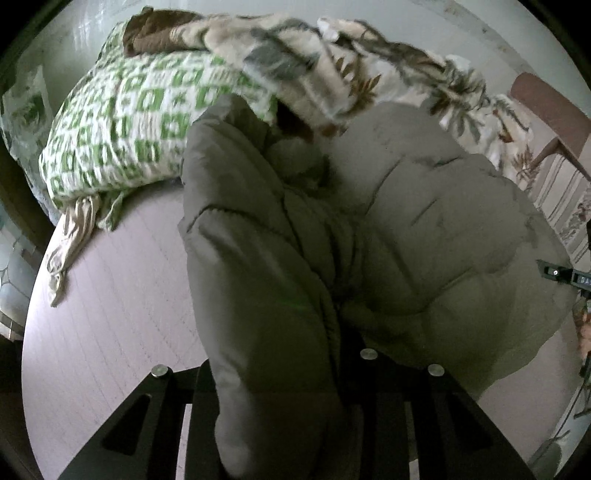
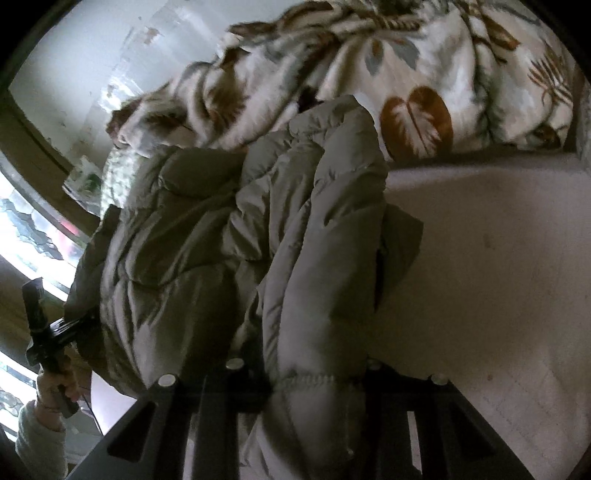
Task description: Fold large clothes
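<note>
Across the pale mattress (image 1: 110, 314) lies the big grey puffer jacket (image 1: 406, 229), bunched and quilted, and that jacket is my landmark for everything. My left gripper (image 1: 280, 424) has a thick fold of it clamped between its two black fingers (image 1: 384, 424), the padded cloth running straight up out of the jaws and away from the lens. Beyond the jacket on its far left side sits a green and white patterned pillow (image 1: 122, 125), touching the jacket's edge, with a brown cloth (image 1: 159, 33) on top of it. Behind the jacket, draped over the far end, is a leaf-print blanket (image 1: 332, 74), cream with grey and rust leaves. At the jacket's right side, a bit of my right gripper (image 1: 561, 275) pokes in at the frame edge. Over on the right wrist view, that right gripper (image 2: 314, 417) is closed on another padded fold of the jacket (image 2: 229, 240), a stitched hem sitting right at the fingers (image 2: 218, 417). The jacket hangs lifted and crumpled here, the mattress (image 2: 480, 277) bare to its right, the blanket (image 2: 406, 74) heaped just behind it. To the jacket's left I see my left hand (image 2: 55, 387) wrapped round the left gripper's black handle (image 2: 48, 332), and a bright window (image 2: 33, 236) beyond.
</note>
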A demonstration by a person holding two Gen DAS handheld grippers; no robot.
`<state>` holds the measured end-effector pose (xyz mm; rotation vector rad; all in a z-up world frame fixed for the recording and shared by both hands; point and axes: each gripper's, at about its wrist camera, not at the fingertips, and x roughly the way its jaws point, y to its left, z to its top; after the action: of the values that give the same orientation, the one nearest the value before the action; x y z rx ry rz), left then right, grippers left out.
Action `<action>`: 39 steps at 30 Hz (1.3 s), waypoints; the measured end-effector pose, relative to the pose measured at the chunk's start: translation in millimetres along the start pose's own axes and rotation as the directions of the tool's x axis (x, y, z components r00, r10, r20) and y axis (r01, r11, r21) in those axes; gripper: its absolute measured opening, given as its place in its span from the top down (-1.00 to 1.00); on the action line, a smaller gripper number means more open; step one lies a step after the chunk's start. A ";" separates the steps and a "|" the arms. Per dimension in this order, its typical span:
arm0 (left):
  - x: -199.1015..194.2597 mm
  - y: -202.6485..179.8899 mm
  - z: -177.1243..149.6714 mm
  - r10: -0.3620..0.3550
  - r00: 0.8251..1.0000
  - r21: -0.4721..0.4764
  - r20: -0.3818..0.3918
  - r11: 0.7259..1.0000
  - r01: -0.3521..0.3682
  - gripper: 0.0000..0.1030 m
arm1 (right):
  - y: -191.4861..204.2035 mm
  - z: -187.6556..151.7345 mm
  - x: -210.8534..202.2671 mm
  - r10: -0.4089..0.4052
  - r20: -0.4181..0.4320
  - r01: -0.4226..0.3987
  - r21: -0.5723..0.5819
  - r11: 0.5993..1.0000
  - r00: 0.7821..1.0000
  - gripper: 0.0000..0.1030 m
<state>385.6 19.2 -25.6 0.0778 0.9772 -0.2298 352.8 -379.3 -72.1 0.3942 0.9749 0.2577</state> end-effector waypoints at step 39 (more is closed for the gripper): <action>-15.4 32.4 -138.6 -0.042 0.997 -0.088 -0.072 0.996 0.035 0.36 | -31.3 -126.4 -33.9 0.048 -0.027 -0.045 0.080 0.996 0.998 0.45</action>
<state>272.1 76.5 -91.5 -0.0117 1.0616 -0.2211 229.4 -394.2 -123.4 0.4874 1.0077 0.2681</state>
